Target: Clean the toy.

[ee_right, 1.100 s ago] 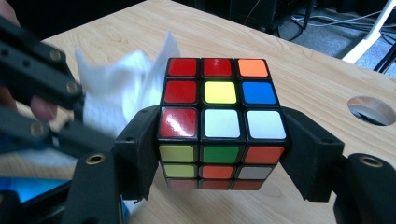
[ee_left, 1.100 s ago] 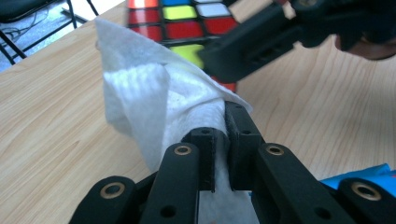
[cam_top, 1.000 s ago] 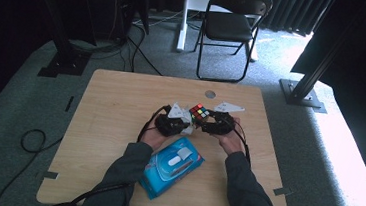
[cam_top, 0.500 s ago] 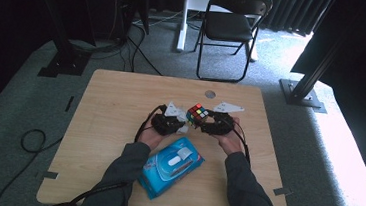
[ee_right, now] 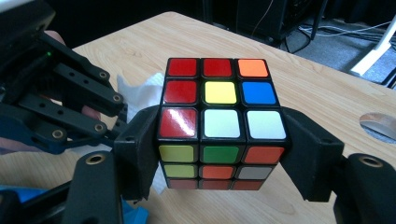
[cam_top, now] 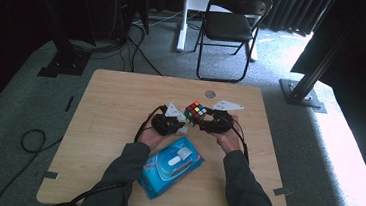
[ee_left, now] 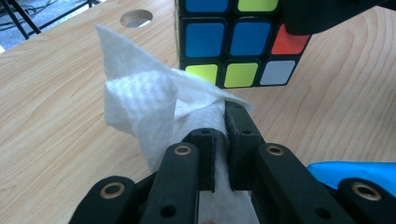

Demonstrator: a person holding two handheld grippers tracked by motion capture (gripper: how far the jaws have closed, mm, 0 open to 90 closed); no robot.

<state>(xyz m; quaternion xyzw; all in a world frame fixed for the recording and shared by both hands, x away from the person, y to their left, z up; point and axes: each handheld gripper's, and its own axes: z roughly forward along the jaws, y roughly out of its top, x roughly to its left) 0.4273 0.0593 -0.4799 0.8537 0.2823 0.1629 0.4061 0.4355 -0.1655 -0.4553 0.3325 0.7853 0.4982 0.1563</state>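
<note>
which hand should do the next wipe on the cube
Left. The left hand-held gripper is already shut on the white wipe, right beside the cube. The right hand-held gripper is clamped on the cube, steadying it.

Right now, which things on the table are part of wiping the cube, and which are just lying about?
In the job:
- multicoloured puzzle cube, clamped in the right gripper
- crumpled white wipe, pinched in the left gripper

Lying about:
- blue plastic wipes pack, near table edge
- round hole in the wooden table
</note>
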